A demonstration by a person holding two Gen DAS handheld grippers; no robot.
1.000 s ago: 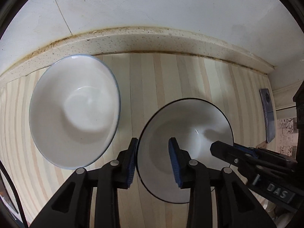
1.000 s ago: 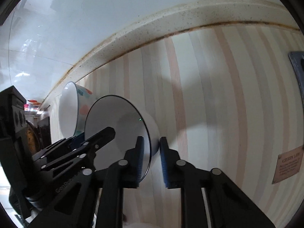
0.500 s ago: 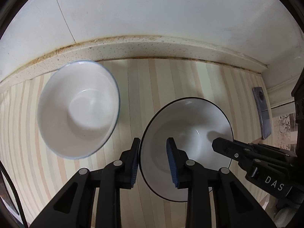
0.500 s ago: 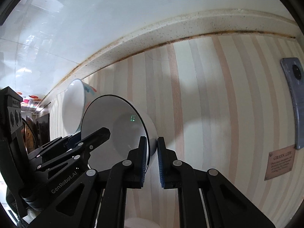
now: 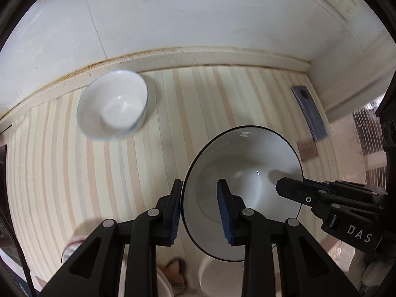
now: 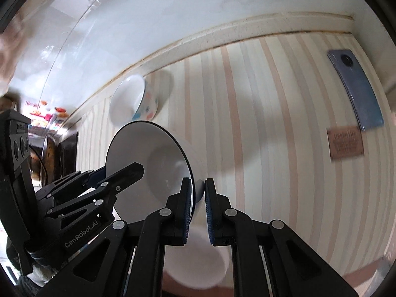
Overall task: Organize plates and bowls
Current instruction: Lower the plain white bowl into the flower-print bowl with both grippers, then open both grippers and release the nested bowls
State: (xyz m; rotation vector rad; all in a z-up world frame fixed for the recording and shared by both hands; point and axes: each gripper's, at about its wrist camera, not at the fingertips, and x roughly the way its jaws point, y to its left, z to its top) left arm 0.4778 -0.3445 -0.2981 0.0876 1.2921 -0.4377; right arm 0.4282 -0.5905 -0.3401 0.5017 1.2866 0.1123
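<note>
1. Both grippers have risen since a second ago, carrying the black-rimmed bowl (image 5: pixel 243 185) up off the striped countertop (image 5: pixel 74 173); the counter and its objects look smaller and farther below.
2. Left gripper (image 5: pixel 200 209) is clamped on the near-left rim of the black-rimmed bowl, one blue pad (image 5: pixel 224 208) inside the bowl and the other outside against its wall.
3. Right gripper (image 6: pixel 198 205) is pinched on the opposite rim of the same bowl (image 6: pixel 153 153), its jaws nearly together with the thin wall between them.
4. Held between the two grippers, the bowl is tilted, its opening facing the left camera.
5. Back on the counter, a blue-rimmed bowl (image 5: pixel 112 104) with coloured spots on its outside (image 6: pixel 135 101) sits upright near the speckled backsplash ledge (image 5: pixel 198 57), well apart from the lifted bowl.
6. A grey phone (image 6: pixel 355 89) lies flat on the counter near the right-hand corner, with a small brown card (image 6: pixel 345 142) just beside it.
7. Below the lifted bowl, another white bowl (image 6: pixel 198 264) shows at the bottom edge of the right wrist view, partly hidden by the gripper fingers.
</note>
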